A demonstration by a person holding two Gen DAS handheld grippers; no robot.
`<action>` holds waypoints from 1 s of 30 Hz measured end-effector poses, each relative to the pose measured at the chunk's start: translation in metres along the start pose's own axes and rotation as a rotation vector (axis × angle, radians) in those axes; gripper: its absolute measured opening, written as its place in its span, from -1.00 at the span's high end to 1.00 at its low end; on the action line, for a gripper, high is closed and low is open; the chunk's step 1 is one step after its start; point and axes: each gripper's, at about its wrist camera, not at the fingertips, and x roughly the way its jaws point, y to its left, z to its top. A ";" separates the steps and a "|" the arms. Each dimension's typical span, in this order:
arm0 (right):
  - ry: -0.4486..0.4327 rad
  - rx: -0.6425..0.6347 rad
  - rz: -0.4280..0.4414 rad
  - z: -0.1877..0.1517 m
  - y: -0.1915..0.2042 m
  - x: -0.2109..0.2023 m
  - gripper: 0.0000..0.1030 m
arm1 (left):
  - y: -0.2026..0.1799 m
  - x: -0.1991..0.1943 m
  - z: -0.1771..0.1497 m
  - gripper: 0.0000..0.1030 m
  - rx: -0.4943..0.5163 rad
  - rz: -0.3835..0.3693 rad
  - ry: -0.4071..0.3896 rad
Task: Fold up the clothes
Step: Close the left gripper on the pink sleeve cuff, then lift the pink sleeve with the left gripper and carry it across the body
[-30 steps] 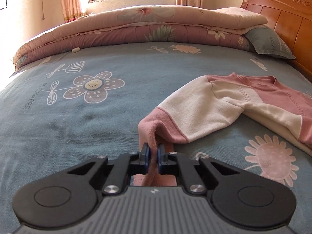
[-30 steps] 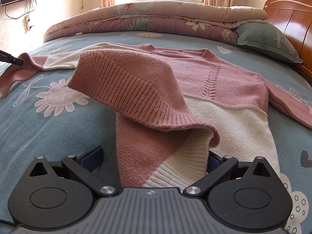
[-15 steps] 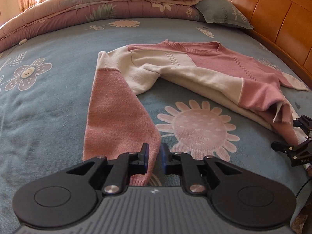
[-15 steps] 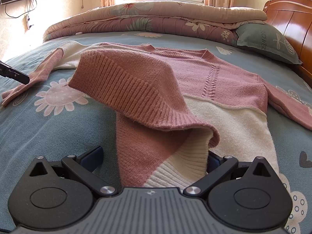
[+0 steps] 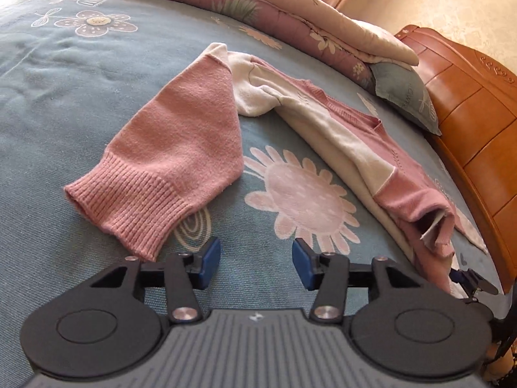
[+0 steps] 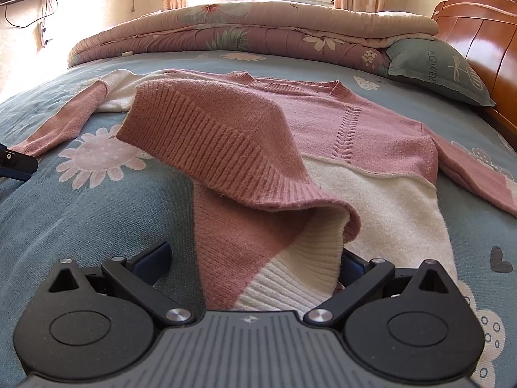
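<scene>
Sweater (image 6: 339, 135) on flowered bedsheet (image 5: 64, 97), folded quilt (image 6: 258, 29) and pillow (image 6: 436, 64) beyond

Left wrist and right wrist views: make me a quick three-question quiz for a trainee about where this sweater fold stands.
1. True or false: the left gripper is clamped on the pink sleeve cuff.
2. What lies between the fingers of the right gripper? A) the sweater hem B) a sock C) a towel
3. Fill in: the pillow lies next to the wooden ____.

Key
1. False. Its jaws have just been opening and nothing is between them; the cuff lies on the bedsheet off to one side.
2. A
3. headboard
</scene>
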 end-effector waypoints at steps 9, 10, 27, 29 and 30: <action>0.004 -0.002 -0.002 0.001 0.001 0.000 -1.00 | 0.030 -0.004 0.007 -0.13 -0.241 0.052 -0.218; 0.004 -0.002 -0.002 0.001 0.001 0.000 -1.00 | 0.033 -0.006 0.008 -0.13 -0.245 0.080 -0.245; 0.005 -0.001 -0.002 0.001 0.000 0.001 -1.00 | 0.083 0.005 0.000 -0.52 -0.834 -0.112 -0.488; 0.004 -0.002 -0.003 0.001 0.000 0.000 -1.00 | 0.079 0.009 0.002 -0.55 -0.825 -0.085 -0.512; 0.004 -0.002 -0.003 0.001 0.000 0.000 -1.00 | 0.077 0.010 0.004 -0.57 -0.820 -0.070 -0.523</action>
